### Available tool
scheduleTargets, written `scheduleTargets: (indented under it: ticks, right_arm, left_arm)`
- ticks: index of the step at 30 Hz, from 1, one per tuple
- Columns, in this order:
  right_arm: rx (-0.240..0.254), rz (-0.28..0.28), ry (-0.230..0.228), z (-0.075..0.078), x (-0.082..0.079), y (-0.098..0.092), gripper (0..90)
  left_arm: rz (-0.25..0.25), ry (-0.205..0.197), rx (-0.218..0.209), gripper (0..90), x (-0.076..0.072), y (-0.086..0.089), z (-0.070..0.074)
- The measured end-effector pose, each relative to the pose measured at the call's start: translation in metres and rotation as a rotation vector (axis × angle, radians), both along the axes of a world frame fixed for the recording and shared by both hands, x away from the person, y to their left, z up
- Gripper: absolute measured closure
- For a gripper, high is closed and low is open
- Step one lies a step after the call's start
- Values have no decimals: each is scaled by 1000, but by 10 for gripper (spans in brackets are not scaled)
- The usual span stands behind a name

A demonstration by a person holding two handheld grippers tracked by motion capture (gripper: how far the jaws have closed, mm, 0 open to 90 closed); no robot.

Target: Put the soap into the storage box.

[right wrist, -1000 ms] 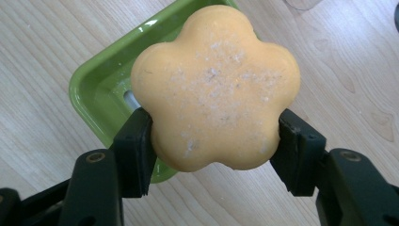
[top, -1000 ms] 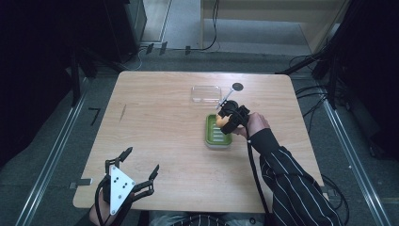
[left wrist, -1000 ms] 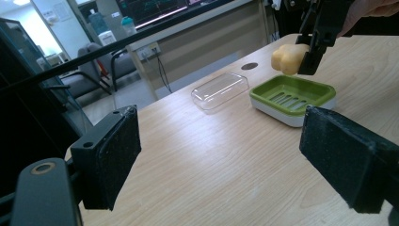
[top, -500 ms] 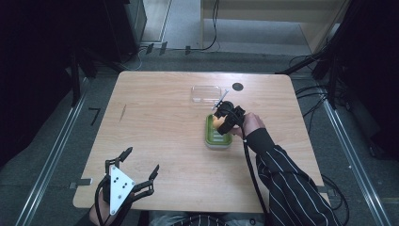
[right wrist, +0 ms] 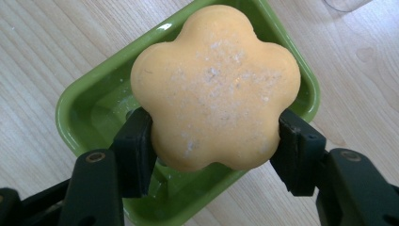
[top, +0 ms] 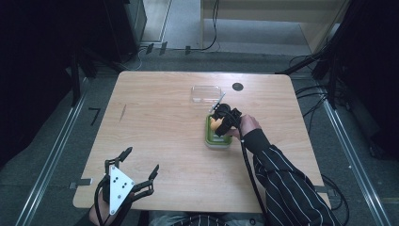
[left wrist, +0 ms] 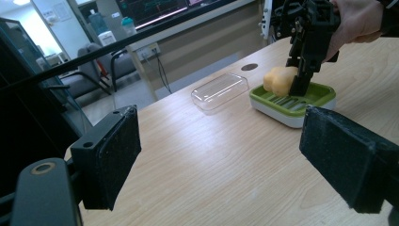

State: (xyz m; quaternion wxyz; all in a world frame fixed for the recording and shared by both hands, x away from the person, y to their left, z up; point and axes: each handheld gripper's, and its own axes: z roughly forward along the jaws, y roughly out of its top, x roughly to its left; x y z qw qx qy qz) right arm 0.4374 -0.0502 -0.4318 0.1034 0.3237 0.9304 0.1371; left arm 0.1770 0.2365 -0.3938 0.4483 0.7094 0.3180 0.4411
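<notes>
Looking down from the high view, I have the right tool (top: 220, 123) over the green dish (top: 217, 140), its jaws clamped on the soap (top: 214, 124). Just beyond that tool lies the clear lid (top: 206, 93), apart from the dish. My left tool (top: 139, 165) idles at the near edge of the counter (top: 155, 127), well away from everything, jaws spread and holding nothing.

From the left gripper view, the wide-apart pads (left wrist: 112, 155) frame bare wood. Far ahead of them, the right tool (left wrist: 301, 84) points down with the soap (left wrist: 278, 80) in its grip, the bar's lower edge at or just above the dish (left wrist: 291, 101) ribs; I cannot tell if it touches. The lid (left wrist: 219, 92) sits beside the dish.

In the right gripper view, the soap (right wrist: 215, 87) is a flower-shaped orange bar pinched across its width, each pad seated in a notch between lobes, with the dish (right wrist: 89, 110) directly beneath. I judge it light and stiff, but waxy and slippery, and prone to denting under a hard squeeze. Those notches are the best hold: flat pads on a rounded lobe would let it squirt out.
</notes>
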Motion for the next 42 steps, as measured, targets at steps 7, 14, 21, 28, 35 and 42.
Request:
scheduleTargets:
  ticks: [7, 14, 21, 28, 35, 42]
  right_arm:
    - [4, 5, 2, -7, 3, 0, 402]
    - [-9, 20, 0, -14, 2, 4, 401]
    - [-23, 35, 4, -18, 1, 6, 400]
    - [-30, 39, 12, -19, 0, 7, 333]
    - [-3, 43, -5, -5, -4, 2, 283]
    - [8, 32, -14, 9, -12, -3, 199]
  left_arm:
    - [1, 0, -1, 135, 0, 0, 0]
    - [0, 0, -2, 135, 0, 0, 0]
    - [0, 0, -3, 135, 0, 0, 0]
    - [-1, -1, -3, 135, 0, 0, 0]
    - [-1, -1, -3, 135, 0, 0, 0]
    - [-5, -2, -2, 135, 1, -1, 0]
